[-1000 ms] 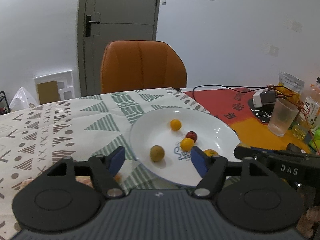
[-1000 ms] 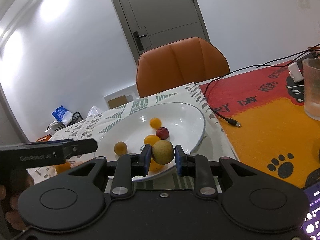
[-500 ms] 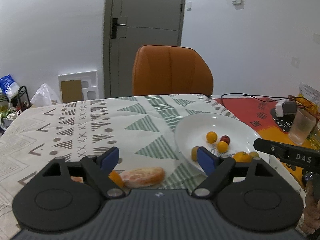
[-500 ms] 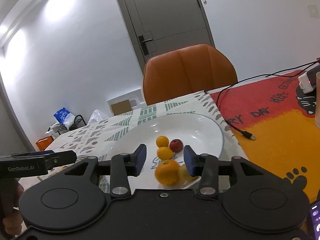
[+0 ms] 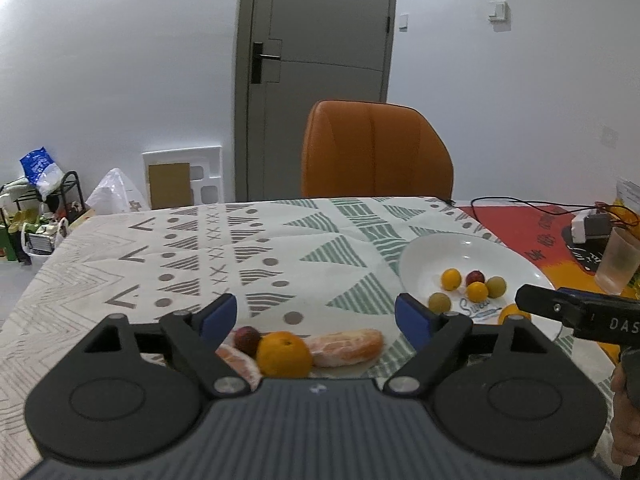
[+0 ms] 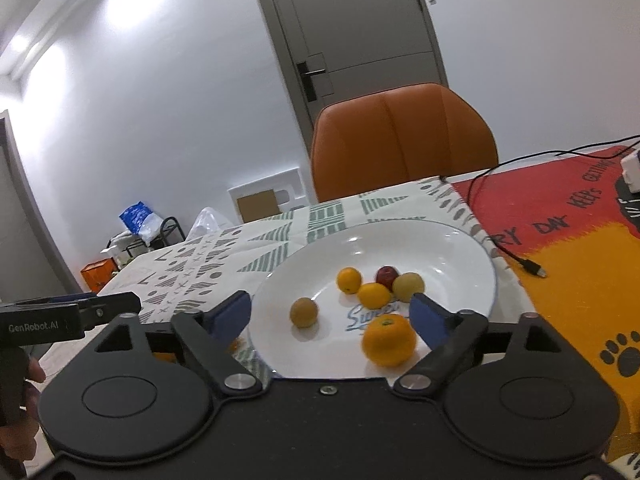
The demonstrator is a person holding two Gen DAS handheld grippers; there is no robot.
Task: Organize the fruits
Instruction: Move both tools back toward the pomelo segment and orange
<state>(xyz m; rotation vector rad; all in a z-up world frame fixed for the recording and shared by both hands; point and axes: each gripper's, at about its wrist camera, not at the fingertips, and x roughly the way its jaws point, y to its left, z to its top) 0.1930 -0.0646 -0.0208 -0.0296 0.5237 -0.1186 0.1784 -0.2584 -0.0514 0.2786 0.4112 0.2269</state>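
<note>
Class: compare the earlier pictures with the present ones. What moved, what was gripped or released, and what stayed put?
The right hand-held gripper released the round yellow-green fruit into the white plate; its jaws are opening, with only the large orange showing between them. The left hand-held gripper swung left to the fruit on the patterned tablecloth. The other fruit on the plate stayed put.

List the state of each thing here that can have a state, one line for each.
Left claw: open, nothing between its fingers.
Right claw: opening, holds nothing.
White plate: holds six fruits.
Large orange: loose on the plate.
Second orange: on the tablecloth, not yet on the plate.
Peeled segments: on the tablecloth.
Door: closed.
Plastic cup: upright.
</note>
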